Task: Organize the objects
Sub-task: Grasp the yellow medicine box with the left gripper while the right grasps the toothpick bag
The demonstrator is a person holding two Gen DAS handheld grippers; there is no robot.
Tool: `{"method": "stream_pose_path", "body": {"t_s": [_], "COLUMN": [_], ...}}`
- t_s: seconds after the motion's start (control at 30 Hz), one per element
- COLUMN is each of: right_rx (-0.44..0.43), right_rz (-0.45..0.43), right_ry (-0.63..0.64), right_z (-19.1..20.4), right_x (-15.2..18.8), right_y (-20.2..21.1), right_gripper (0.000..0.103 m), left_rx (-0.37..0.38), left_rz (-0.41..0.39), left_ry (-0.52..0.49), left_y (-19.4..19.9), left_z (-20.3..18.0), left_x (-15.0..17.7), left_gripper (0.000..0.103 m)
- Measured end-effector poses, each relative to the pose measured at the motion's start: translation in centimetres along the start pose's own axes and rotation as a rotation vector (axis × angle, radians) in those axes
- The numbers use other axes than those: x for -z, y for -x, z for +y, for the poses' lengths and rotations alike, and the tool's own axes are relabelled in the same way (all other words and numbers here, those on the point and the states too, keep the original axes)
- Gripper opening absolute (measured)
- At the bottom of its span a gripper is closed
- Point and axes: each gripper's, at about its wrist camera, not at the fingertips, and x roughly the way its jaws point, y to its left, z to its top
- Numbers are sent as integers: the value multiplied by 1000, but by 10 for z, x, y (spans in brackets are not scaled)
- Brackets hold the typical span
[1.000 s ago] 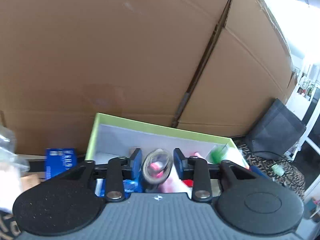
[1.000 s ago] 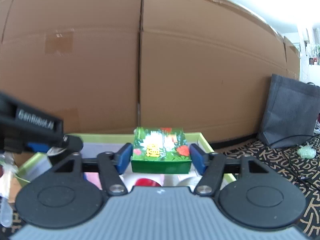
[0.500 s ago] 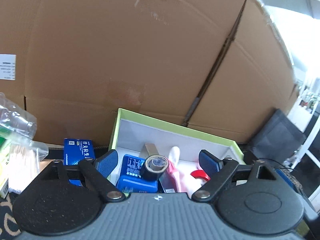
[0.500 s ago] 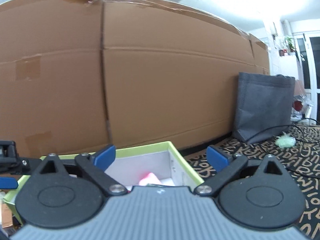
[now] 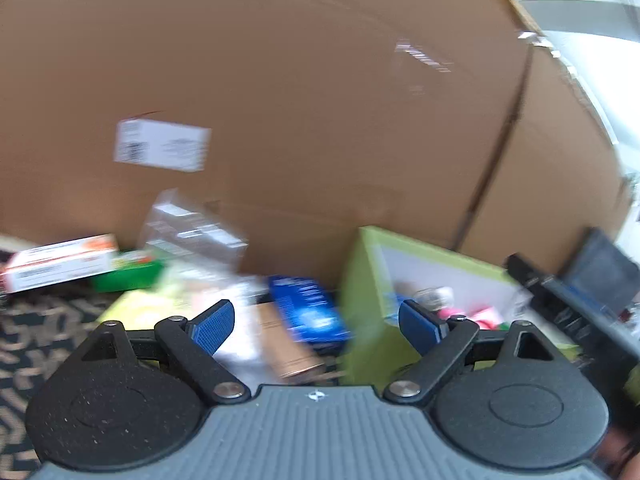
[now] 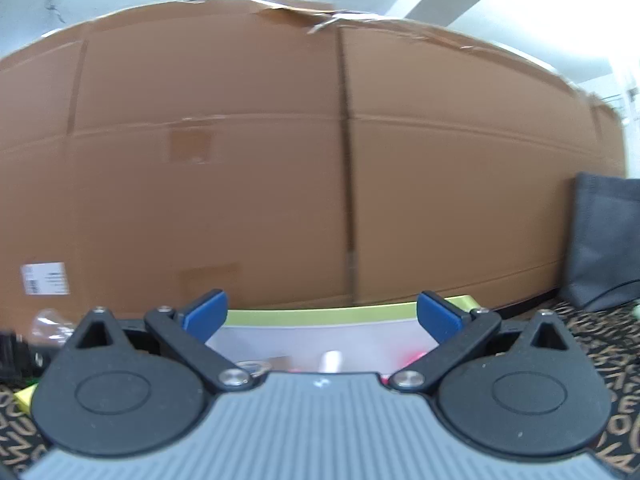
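In the blurred left wrist view, my left gripper (image 5: 316,326) is open with nothing between its blue pads. It hangs over loose items beside the lime-green box (image 5: 362,312). A blue packet (image 5: 306,308) lies just ahead of it. Several small things lie in the box, one of them pink (image 5: 448,312). My right gripper (image 6: 322,316) is open and empty, level with the green box's far rim (image 6: 288,315). Below it, a pale item (image 6: 332,360) and a red one (image 6: 416,356) lie in the box.
A tall cardboard wall (image 6: 280,160) closes off the back. Left of the box lie a red-and-white carton (image 5: 60,262), a green pack (image 5: 128,274) and a clear plastic pack (image 5: 192,232). A grey bag (image 6: 608,240) stands on the patterned mat at the right.
The left gripper let go of a black tape roll in the box, opened and swung left to the loose items. The right gripper released a green flowered carton and opened wide.
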Motion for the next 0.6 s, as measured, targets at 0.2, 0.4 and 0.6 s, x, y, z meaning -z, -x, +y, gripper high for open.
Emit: {"method": "stream_pose_path", "body": {"t_s": [0.2, 0.4, 0.6], "right_rx": [-154, -319, -448], "right_rz": [12, 57, 129], "right_ry": [35, 137, 171], "right_z": [29, 66, 86], "right_x": [5, 19, 25], "right_y": [8, 15, 17], "right_gripper": [103, 103, 92], "left_rx": [-156, -227, -250], "left_rz": [34, 92, 153], "left_ry": [-2, -58, -106], "left_y": [1, -20, -53], "left_z": [63, 84, 78], "left_x": [7, 12, 4], "left_gripper": [92, 92, 91]}}
